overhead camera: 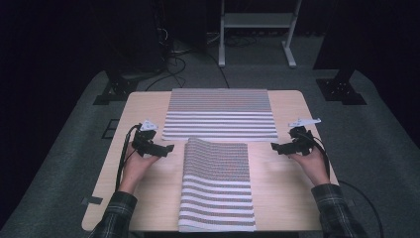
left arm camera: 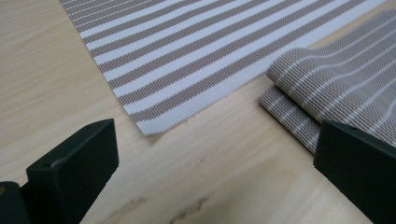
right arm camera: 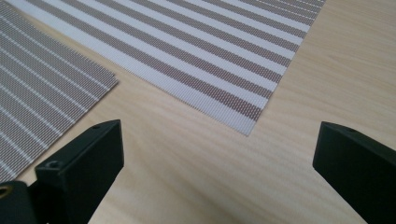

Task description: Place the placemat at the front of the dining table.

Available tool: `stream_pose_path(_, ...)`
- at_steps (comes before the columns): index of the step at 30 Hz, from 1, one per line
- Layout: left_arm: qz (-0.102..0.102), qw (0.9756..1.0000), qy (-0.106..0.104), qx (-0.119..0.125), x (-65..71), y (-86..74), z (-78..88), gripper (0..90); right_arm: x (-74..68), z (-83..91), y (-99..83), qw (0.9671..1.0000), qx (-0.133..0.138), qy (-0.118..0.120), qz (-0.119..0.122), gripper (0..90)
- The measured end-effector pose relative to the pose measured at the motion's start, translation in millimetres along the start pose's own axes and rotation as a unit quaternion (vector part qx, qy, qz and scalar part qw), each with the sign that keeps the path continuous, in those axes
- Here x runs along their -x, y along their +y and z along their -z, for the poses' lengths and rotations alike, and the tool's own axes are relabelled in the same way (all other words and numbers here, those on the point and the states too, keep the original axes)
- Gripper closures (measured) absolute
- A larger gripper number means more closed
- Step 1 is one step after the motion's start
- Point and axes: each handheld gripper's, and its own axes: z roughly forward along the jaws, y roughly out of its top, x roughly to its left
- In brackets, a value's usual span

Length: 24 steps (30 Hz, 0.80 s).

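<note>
Both jaws stood wide apart with nothing between them: the left gripper and right gripper hung over bare table on either side of the folded mat, probably free to reach again; it lay doubled at the near edge, the flat mat just beyond

The folded brown-and-white striped woven mat hides its lower layer and runs past the light wooden counter's near edge; the dark far background stays unreadable.
</note>
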Motion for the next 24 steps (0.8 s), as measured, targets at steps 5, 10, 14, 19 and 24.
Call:
stream_pose_path(5,-0.007,1.0000,-0.001,0.002,11.1,-10.7,16.8,0.0,-5.7,16.5,-10.4,0.9999,0.016,0.000,0.006,1.0)
stream_pose_path(10,-0.021,0.9997,-0.002,0.014,28.9,-21.8,35.1,0.0,-9.4,28.1,-23.3,0.9997,0.023,0.004,0.010,1.0)
stream_pose_path(14,-0.028,0.9995,-0.004,0.011,37.9,-28.7,42.4,0.0,-13.9,34.8,-30.8,0.9993,0.033,0.009,0.015,1.0)
stream_pose_path(19,-0.037,0.9992,-0.012,0.008,53.0,-48.6,55.2,0.0,-23.0,39.6,-49.1,0.9991,0.028,0.010,0.032,1.0)
stream_pose_path(24,-0.042,0.9990,-0.016,0.000,61.3,-65.4,61.4,0.0,-29.8,43.6,-61.8,0.9988,0.023,0.014,0.042,0.9)
